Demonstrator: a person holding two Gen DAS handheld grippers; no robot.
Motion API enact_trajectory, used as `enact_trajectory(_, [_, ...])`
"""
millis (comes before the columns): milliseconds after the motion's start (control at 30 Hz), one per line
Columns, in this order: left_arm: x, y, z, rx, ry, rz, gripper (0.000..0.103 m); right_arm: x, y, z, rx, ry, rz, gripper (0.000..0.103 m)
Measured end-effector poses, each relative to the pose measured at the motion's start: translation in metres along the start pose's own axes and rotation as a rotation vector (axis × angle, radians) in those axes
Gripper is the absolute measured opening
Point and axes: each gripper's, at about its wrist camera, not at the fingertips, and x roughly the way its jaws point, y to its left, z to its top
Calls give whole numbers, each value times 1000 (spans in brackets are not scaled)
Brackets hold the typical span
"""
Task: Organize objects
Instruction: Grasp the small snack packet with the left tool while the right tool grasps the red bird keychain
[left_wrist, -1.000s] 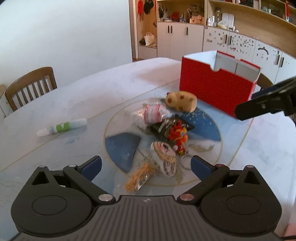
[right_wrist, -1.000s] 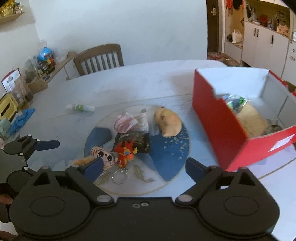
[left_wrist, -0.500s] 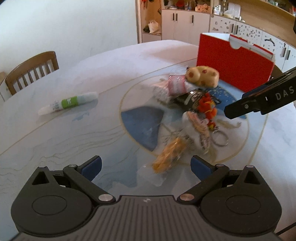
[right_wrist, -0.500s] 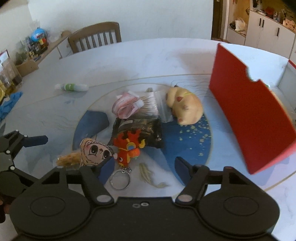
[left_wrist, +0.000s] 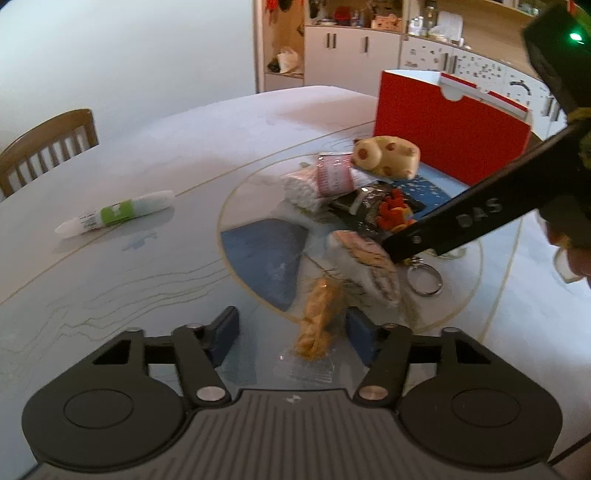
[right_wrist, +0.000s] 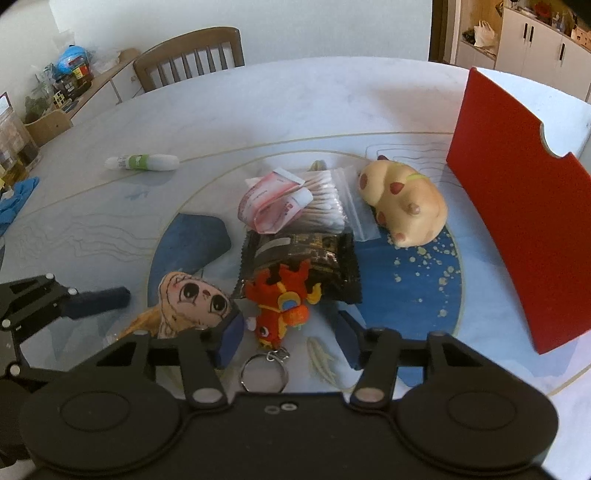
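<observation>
Your left claw sits low over the pale marble-patterned desk with its blue-padded fingers spread apart, and the clear packet of orange snack sticks lies between them, not yet pinched. Your right claw is likewise spread wide, its fingers straddling the red and orange plush dragon keychain whose metal ring lies closest to you (nothing is gripped by either tool). Just left of the dragon lies the flat plush face with big dark eyes, touching the right claw's left finger pad. Behind the dragon, and partly under it, is the black foil snack packet. Beyond that you have the clear zip bag of cotton swabs with a pink and white crumpled wrapper resting on top. To the right of the swabs lies the cream plush animal with brown spots, near the open red cardboard box standing at the right side. Well apart on the left, the white tube with a green label lies on its side. A wooden chair stands at the far edge.
</observation>
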Motion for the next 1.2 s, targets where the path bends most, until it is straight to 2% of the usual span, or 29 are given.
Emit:
enact_trajectory(67, [-1,-3,0,13,-1,-15,49,1,2,1,-4,1,4,51])
enact_trajectory(167, [-1,-7,1,20,-2,-24,35,2,5,2,-13,1,5,40])
enact_trajectory(233, [-2,-8,1,12,1,-22,31,2,6,3,-16,1,11,36])
enact_trajectory(300, [-2,-8,1,3,2,-14,21,0,6,2,-13,-3,8,36])
enact_trajectory(700, [-22,-3,-3,-99,25,-18,20,-38,-6,-14,39,-46,49,36])
enact_trajectory(1033, [-52,-19,1,-150,7,-67,20,-90,-15,-32,29,-94,56,36])
enact_trajectory(1100, [-56,-25,6,-146,-4,-85,20,-100,-20,-35,23,-96,48,36])
enact_trajectory(1200, [-64,-42,15,-72,-27,-92,20,-115,-31,-38,39,-94,47,36])
